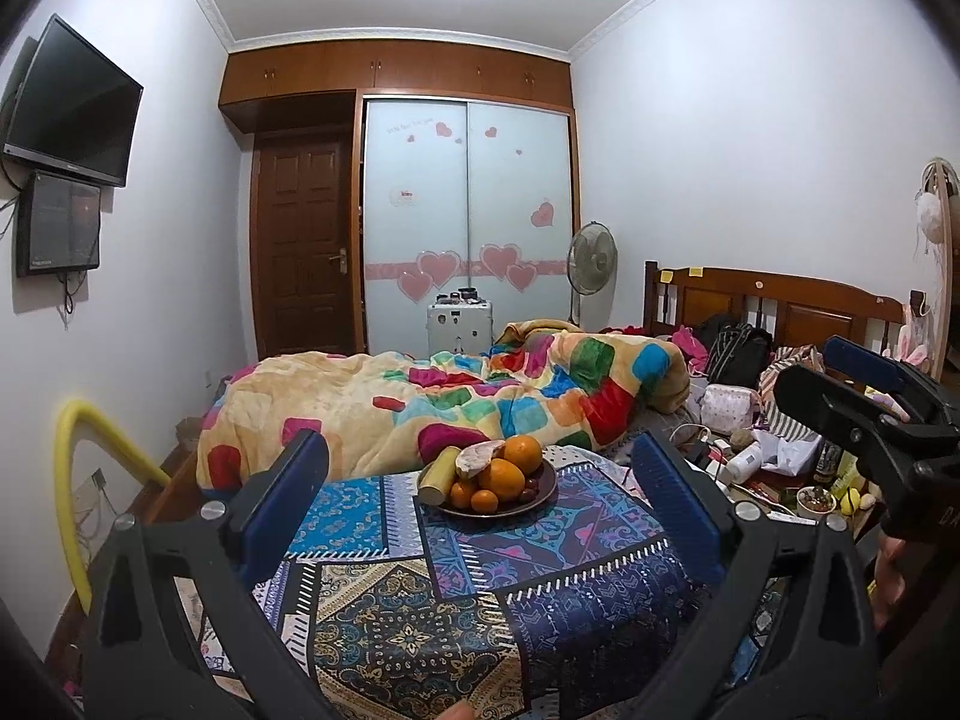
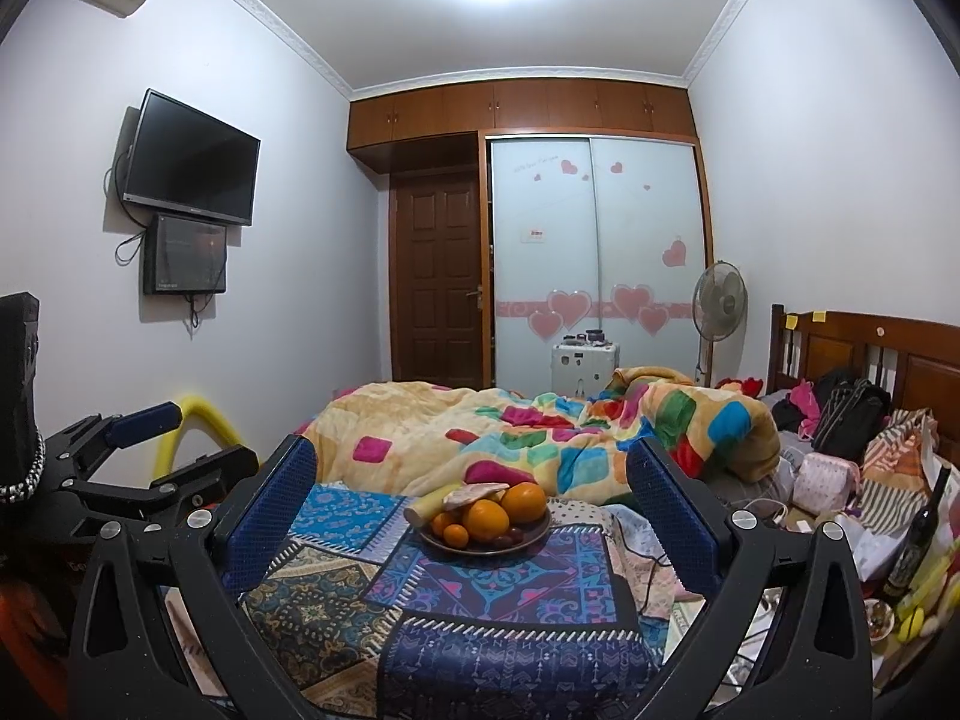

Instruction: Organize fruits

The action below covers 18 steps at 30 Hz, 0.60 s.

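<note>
Through the left wrist camera I see my left gripper (image 1: pixel 477 501) spread wide and holding nothing, its two blue pads framing a dark plate (image 1: pixel 543 495) on the patterned cloth (image 1: pixel 420 618). On that plate I count two large oranges (image 1: pixel 522 454), two small ones (image 1: pixel 483 500), one pale yellow cylindrical fruit (image 1: pixel 440 471), one brownish piece (image 1: pixel 477 457) and some dark red fruits (image 1: pixel 530 487) at the rim. My right gripper (image 1: pixel 852 384) shows at the right edge. Writing on the wardrobe door (image 1: pixel 414 222) is too small to read.

Through the right wrist camera my right gripper (image 2: pixel 471 516) is likewise spread and empty, with the same plate (image 2: pixel 480 546) between its pads. One dark bottle (image 2: pixel 921 531) stands at right, label unreadable. Two screens (image 2: pixel 191 159) hang on the wall.
</note>
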Available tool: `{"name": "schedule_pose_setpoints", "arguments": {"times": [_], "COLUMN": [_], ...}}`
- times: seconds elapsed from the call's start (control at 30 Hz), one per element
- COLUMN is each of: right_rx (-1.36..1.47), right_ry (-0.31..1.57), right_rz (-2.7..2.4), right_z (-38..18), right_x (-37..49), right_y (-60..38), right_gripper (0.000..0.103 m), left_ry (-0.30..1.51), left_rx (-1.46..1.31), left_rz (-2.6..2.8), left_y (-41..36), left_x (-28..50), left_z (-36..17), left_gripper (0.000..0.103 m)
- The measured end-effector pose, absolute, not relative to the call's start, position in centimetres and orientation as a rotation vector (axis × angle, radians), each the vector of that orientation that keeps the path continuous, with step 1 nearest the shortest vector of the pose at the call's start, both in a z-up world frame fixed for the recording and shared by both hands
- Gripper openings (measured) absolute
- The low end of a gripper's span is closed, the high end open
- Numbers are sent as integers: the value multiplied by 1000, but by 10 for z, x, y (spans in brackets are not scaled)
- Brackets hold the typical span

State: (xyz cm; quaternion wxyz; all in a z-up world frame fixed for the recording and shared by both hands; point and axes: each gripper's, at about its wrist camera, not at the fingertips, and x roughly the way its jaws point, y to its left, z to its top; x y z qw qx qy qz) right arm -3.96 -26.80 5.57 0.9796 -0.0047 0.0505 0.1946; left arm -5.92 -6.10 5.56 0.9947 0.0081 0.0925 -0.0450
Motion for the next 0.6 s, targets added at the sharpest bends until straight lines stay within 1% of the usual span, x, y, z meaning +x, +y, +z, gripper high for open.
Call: {"name": "schedule_pose_setpoints", "arguments": {"times": [0.6], "right_rx": [-6], "right_ry": [114], "right_rz": [400], "right_z": [58], "right_x": [-39], "right_y": [-265], "right_gripper": [103], "left_ry": [214], "left_rx": [-16], "left_rz": [-111], "left_y": [-58], "left_x": [-55], "left_z": [53], "left_gripper": [103]}}
